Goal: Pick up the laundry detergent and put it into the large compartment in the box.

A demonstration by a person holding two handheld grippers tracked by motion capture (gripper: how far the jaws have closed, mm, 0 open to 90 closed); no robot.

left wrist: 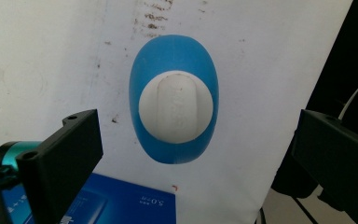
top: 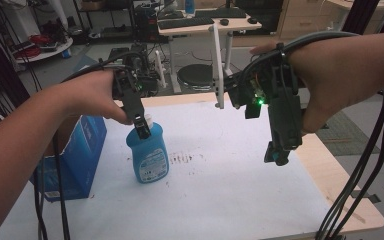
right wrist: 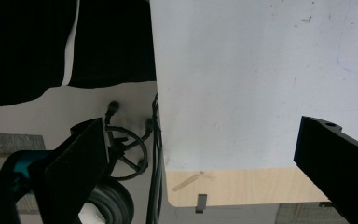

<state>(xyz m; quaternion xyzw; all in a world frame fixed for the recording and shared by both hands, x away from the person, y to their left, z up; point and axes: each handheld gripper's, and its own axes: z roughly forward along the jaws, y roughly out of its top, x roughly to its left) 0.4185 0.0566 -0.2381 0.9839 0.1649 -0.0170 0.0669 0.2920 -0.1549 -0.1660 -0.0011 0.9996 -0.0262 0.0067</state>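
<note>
You are working in a cluttered lab, with desks, keyboards and a stool behind, at a wooden table (top: pixel 330 175) covered by a white sheet marked with brownish specks. The blue bottle (top: pixel 148 152) stands upright on the left half of that sheet, just beside a blue carton (top: pixel 75 155) at the table's left edge.

Your left gripper (top: pixel 141 126) hangs directly over the bottle's white cap (left wrist: pixel 175 107), jaws spread wide and holding nothing; in the left gripper view the cap sits between them with room on both sides. Your right gripper (top: pixel 278 152) hovers well apart over the right half of the table, also wide open and empty.

The bottle looks like rigid plastic with smooth, probably slippery walls, and it likely has some weight if filled. Its body is oval and broad, so the narrower cap or neck seems the safer place to take hold; close squarely or it may tip.

The bottle's label is too small to read. Raised lettering on the cap is unclear. The carton shows "5.0" with a unit I cannot make out.
</note>
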